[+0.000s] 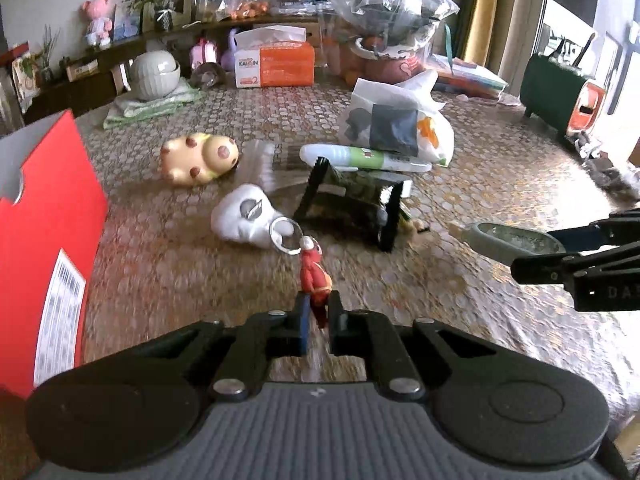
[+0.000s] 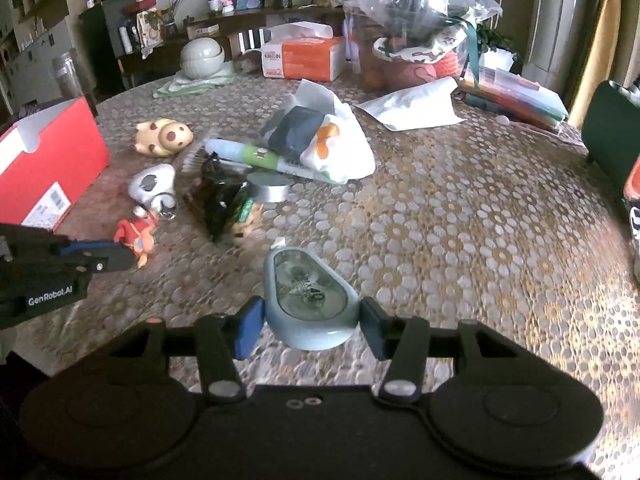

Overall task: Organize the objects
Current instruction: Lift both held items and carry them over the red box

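Where pads close, figurine [image 1: 314,280] half hidden

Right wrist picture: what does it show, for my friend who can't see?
The right tool grips a grey-blue tape dispenser above a patterned table. To its left, the left tool holds a small red figure.

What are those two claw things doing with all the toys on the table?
A person is tidying up with a gripper in each hand. The left gripper is shut on a little red figure keychain. The right gripper grips a grey-blue correction tape dispenser. An open red box waits at the left of the table.
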Demonstrator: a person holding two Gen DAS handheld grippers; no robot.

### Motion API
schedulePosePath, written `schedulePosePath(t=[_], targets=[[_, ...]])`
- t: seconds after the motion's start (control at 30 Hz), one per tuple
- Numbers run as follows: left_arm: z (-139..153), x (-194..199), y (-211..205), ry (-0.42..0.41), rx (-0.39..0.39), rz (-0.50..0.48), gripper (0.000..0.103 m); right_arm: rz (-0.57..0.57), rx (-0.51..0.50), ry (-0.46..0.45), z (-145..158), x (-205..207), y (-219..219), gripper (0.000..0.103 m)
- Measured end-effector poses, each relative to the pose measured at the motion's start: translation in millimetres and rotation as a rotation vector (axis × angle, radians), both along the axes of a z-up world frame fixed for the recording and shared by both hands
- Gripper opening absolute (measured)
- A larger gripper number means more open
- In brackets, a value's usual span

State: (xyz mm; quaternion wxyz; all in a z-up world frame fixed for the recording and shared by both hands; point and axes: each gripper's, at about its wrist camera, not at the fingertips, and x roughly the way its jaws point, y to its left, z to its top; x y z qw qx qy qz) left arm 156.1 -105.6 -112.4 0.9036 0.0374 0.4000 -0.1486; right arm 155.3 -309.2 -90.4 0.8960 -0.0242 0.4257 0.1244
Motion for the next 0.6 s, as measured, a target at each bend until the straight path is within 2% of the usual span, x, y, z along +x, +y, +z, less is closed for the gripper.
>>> schedulePosePath(t=[0.23, 0.4, 0.6], targets=[[14.4, -19.0, 12.9, 0.024, -0.064, 0.006, 0.006, -0.001, 0.014, -0.031, 21.5, -18.9, 7.8, 0.051], [30.1, -27.3, 25.1, 0.038, -0.143, 0.010, 0.006, 0.009, 0.028, -0.065, 41.0, -28.2, 13.4, 0.051], [60.2, -33.9, 41.7, -0.003, -0.191, 0.015, 0.006, 0.020, 0.037, -0.082, 63.3, -32.3, 22.6, 0.051]])
